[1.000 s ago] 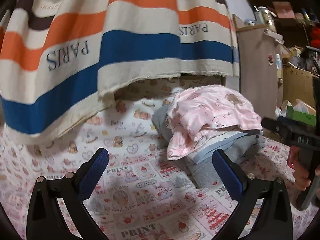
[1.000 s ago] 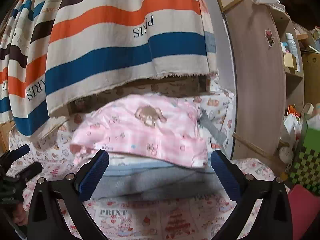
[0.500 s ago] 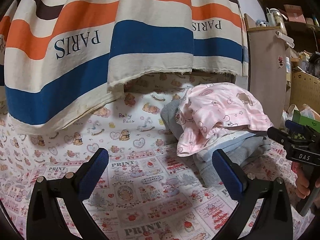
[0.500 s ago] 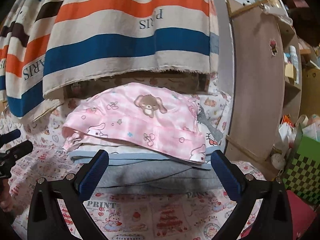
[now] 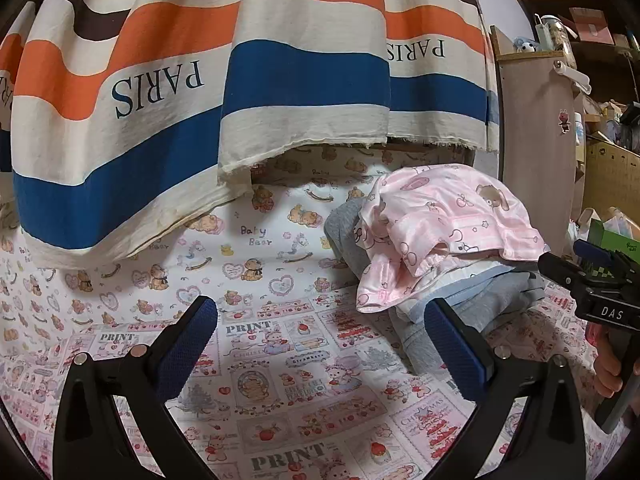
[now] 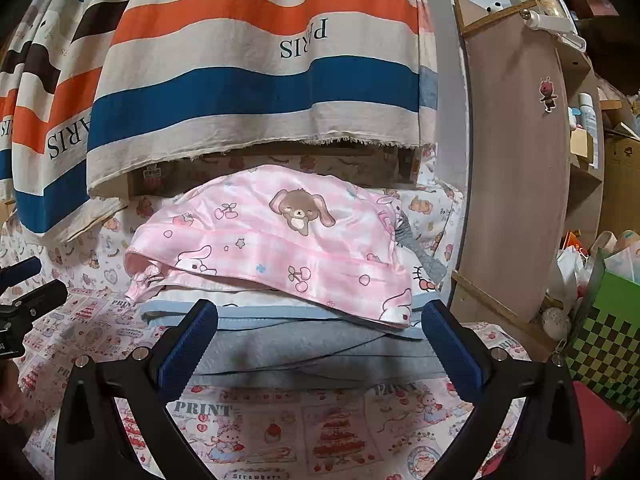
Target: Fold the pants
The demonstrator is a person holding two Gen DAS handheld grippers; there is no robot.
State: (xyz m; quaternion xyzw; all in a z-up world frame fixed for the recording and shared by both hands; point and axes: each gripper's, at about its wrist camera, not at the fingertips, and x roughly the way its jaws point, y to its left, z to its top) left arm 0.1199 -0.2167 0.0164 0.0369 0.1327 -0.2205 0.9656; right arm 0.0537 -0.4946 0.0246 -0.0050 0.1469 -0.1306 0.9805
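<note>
Pink cartoon-print pants (image 6: 280, 240) lie rumpled on top of a pile of folded clothes, over a light blue layer (image 6: 248, 322) and grey garments (image 6: 320, 354). My right gripper (image 6: 320, 340) is open just in front of the pile, with nothing between its fingers. In the left wrist view the pink pants (image 5: 448, 232) and the grey garments (image 5: 496, 304) sit to the right. My left gripper (image 5: 324, 340) is open over the printed sheet (image 5: 280, 380), left of the pile and holding nothing. The right gripper (image 5: 592, 288) shows at that view's right edge, held by a hand.
A striped PARIS cloth (image 5: 200, 100) hangs down behind the sheet. A brown wooden cabinet (image 6: 516, 180) stands right of the pile. A green checked box (image 6: 604, 340) and clutter lie at the far right. The left gripper (image 6: 28, 300) shows at the right wrist view's left edge.
My left gripper has drifted left, so the pile sits further right in its view. The right wrist view was blurred and has steadied in front of the pile. Both grippers stay open.
</note>
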